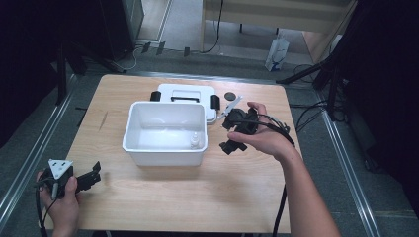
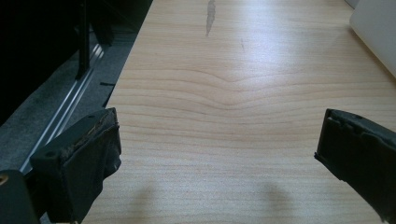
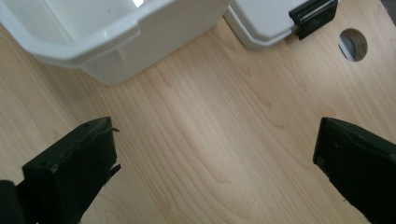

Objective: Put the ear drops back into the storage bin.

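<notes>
1. Left gripper, at 7 o'clock by the near edge, rests low with jaws wide and empty.
2. Bin sits at centre, holding what may be a small bottle; its lid lies at 12.
3. Right gripper, at 3 o'clock, jaws wide, tilts down just beside the bin; a careless swing could knock it.

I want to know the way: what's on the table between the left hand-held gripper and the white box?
Nothing: bare wood separates the left hand-held gripper from the white box, in the high view.

White open bin, upright mid-table, small bottle inside
</notes>
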`<state>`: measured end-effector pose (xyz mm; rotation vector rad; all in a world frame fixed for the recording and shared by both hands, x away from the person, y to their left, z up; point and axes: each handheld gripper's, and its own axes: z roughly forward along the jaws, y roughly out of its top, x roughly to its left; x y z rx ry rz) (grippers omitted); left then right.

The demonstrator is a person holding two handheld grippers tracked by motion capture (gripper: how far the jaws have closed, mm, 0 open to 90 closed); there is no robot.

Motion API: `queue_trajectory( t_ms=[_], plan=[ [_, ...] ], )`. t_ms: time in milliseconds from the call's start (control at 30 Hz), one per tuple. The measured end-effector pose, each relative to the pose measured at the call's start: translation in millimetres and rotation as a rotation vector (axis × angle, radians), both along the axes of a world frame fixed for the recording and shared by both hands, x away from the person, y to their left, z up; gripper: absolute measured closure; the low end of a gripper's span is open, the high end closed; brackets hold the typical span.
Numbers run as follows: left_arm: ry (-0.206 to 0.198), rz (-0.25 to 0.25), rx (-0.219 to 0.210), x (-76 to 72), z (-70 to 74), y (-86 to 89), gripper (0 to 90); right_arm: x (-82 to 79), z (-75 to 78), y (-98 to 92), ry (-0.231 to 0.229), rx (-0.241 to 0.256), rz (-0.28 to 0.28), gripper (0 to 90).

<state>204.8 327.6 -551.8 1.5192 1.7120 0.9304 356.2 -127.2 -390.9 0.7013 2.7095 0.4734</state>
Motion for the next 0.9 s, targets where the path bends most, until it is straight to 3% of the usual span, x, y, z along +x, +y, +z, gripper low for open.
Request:
queue_trajectory(
  t_ms=[200, 900],
  plan=[
    [0.002, -0.002, 0.002, -0.1, 0.1, -0.1, 0.6, -11.9, -13.6, -19.4, 0.000, 0.019, -0.025, 0.0],
    [-0.006, 0.006, 0.005, -0.4, -0.1, -1.0, 0.6, -45.9, -78.7, -100.0, -0.012, 0.134, -0.195, 0.0]
  ],
)
